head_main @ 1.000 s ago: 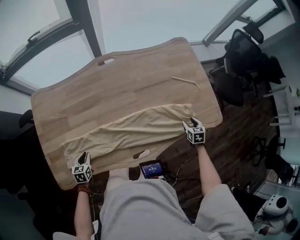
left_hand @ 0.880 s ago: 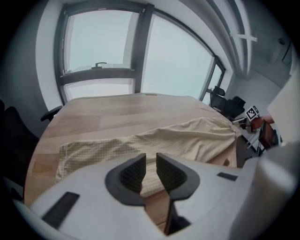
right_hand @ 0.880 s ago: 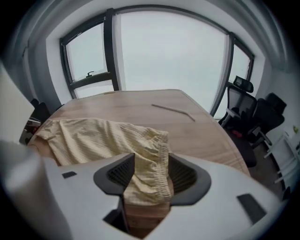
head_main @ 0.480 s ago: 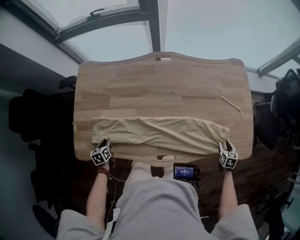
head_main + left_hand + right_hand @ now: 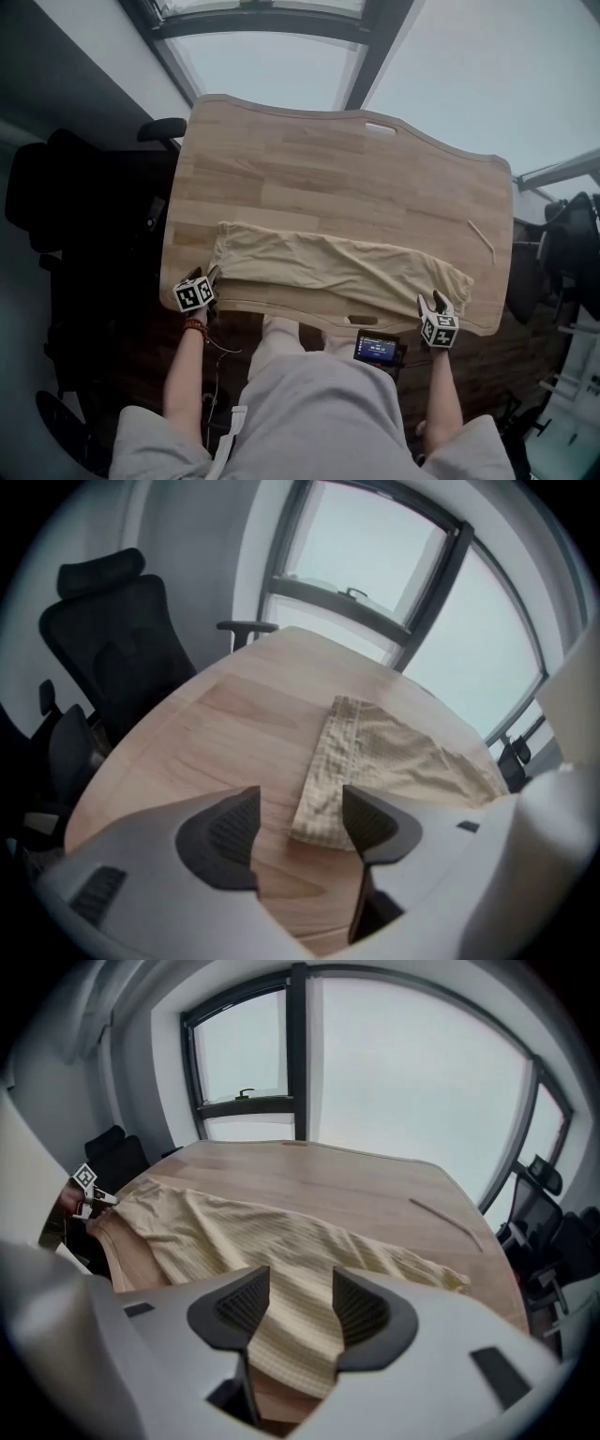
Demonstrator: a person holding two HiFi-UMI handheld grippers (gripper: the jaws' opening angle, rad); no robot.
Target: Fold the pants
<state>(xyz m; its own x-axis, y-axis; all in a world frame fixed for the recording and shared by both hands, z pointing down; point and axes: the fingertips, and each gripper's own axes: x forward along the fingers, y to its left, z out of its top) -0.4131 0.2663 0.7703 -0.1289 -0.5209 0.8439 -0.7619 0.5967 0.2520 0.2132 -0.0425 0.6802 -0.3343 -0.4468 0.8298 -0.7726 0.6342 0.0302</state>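
The beige pants lie stretched in a long strip along the near side of the wooden table. My left gripper is at their left end. In the left gripper view its jaws are opening, and the pants' end lies on the wood just beyond them, touching neither pad. My right gripper is at the right end. Its jaws stand apart over the cloth, which runs flat between them without being pinched.
A thin wooden stick lies at the table's right side. Black office chairs stand left and right of the table. A small lit device sits below the near edge, beside a cutout.
The pants have gone from a slanted, bunched drape to a straight strip along the near edge. The left gripper has come off their left end. Both grippers shifted sideways with the cloth.
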